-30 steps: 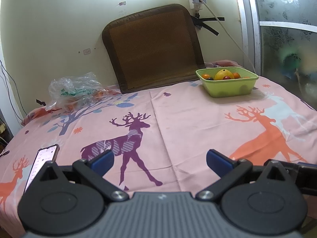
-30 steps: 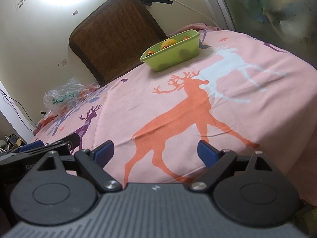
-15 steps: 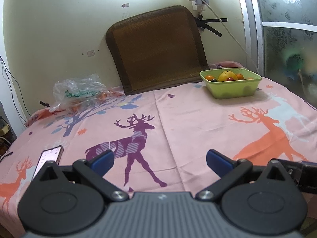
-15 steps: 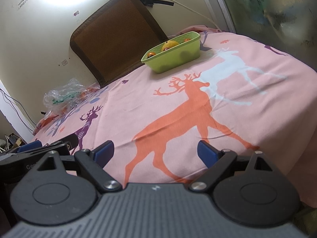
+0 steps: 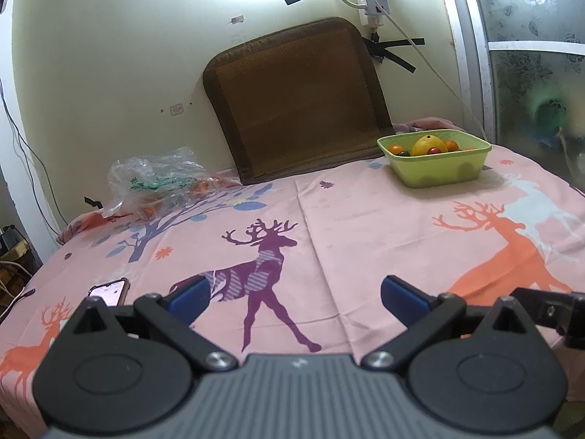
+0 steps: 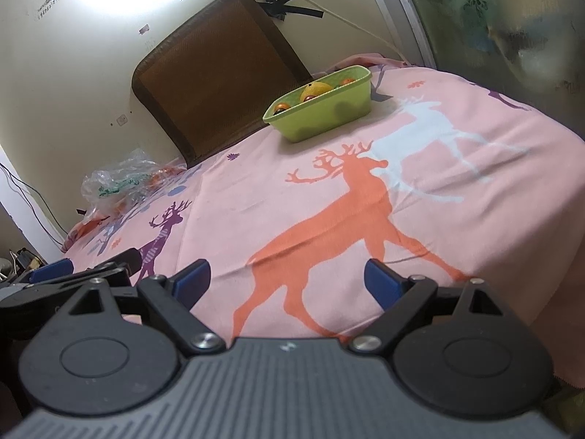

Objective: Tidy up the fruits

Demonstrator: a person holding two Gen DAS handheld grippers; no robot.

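Observation:
A lime green tub (image 5: 437, 172) (image 6: 329, 117) stands at the far right of the pink deer-print cloth (image 5: 329, 219) (image 6: 457, 190). In it lie a large yellow fruit (image 5: 427, 145) (image 6: 315, 90) and several small orange and dark red fruits (image 5: 396, 149) (image 6: 281, 106). My left gripper (image 5: 294, 298) is open near the front edge, nothing between its blue pads. My right gripper (image 6: 289, 281) is open too, low over the orange deer, far from the tub. The left gripper's tip (image 6: 51, 270) shows at the right view's left edge.
A crumpled clear plastic bag (image 5: 157, 179) (image 6: 117, 183) lies at the back left. A phone (image 5: 109, 291) rests near the front left. A brown woven mat (image 5: 296, 106) (image 6: 215, 69) leans on the wall behind. A frosted glass door (image 5: 537, 66) stands on the right.
The left gripper has tilted up and shifted left, so the tub and mat sit further right in its view. The right gripper's view barely changed. Both stay open.

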